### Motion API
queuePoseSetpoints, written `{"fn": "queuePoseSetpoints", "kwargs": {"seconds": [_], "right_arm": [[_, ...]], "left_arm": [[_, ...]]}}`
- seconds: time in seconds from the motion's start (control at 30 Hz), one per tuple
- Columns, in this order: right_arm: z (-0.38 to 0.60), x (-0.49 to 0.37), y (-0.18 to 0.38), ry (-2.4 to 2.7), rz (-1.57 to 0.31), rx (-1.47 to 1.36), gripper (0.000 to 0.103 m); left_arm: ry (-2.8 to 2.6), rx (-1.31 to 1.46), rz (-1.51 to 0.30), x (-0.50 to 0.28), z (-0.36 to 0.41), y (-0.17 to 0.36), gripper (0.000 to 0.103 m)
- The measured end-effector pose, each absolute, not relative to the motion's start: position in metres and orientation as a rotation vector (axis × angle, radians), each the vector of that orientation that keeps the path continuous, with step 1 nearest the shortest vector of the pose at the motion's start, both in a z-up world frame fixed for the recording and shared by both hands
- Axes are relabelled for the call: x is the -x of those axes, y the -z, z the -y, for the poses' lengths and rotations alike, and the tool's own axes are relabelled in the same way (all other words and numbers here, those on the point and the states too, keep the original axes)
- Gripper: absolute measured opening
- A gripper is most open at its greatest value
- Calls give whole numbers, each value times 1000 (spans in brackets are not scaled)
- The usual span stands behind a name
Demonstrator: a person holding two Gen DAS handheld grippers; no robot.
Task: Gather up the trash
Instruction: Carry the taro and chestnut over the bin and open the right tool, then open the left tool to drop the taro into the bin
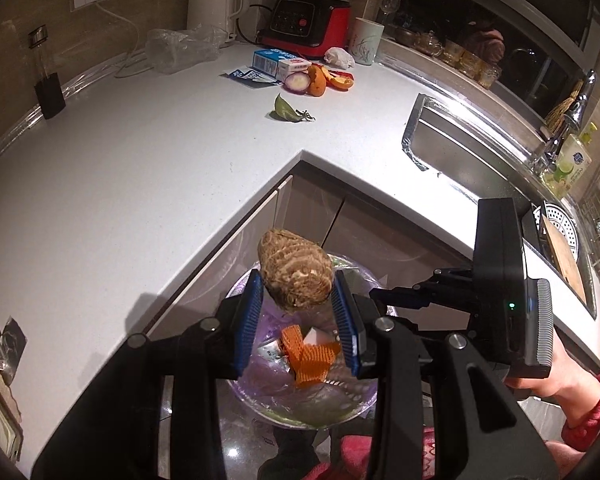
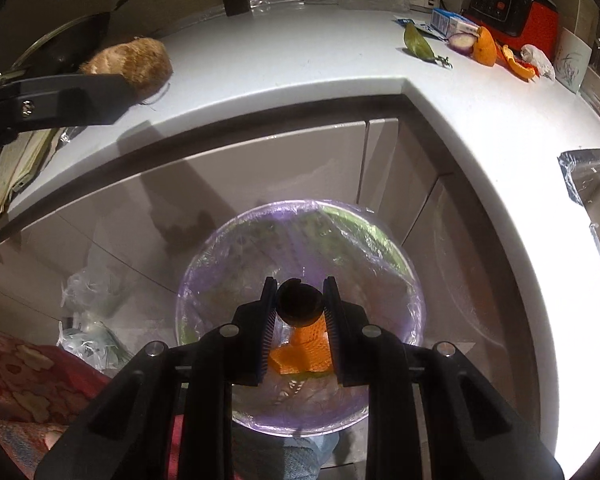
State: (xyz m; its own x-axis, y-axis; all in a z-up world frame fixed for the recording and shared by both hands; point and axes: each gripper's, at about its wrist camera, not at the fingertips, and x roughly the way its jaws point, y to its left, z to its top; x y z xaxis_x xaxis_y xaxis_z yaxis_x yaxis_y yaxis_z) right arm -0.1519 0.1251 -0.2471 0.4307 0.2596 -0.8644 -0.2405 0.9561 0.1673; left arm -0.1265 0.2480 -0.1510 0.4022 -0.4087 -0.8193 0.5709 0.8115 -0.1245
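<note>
My left gripper [image 1: 298, 304] is shut on a brown hairy taro root [image 1: 296, 270] and holds it over a round trash bin lined with a purple bag [image 1: 256, 384]. Orange foam netting [image 1: 308, 354] lies in the bin. In the right wrist view my right gripper [image 2: 300, 312] is shut on a small dark round object [image 2: 299, 299] directly above the same bin [image 2: 384, 276]; what the object is cannot be told. The taro [image 2: 134, 64] and a left finger [image 2: 60, 102] show at the upper left. More trash lies far back on the counter: a green leaf [image 1: 288, 110], an onion half [image 1: 297, 81], orange peels [image 1: 332, 79].
The L-shaped white countertop [image 1: 140, 168] wraps around the bin, with cabinet doors [image 2: 260, 168] below. A kettle [image 1: 214, 0], red blender [image 1: 306, 20], cartons [image 1: 274, 63], plastic bag [image 1: 182, 48] and cup [image 1: 366, 40] stand at the back. A sink [image 1: 480, 168] lies on the right.
</note>
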Motion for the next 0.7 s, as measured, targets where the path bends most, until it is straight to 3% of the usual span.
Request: {"fn": "queuePoseSetpoints", "kwargs": {"seconds": [0.57,0.7], "right_arm": [[-147,138,339,-259,-1244,20,25],[-151,133,361,-219,-1288,46,54]], "left_arm": [[622,-221,-1005,141,-262,176,35],[623,-228,-1009,141,-263,178,35]]}}
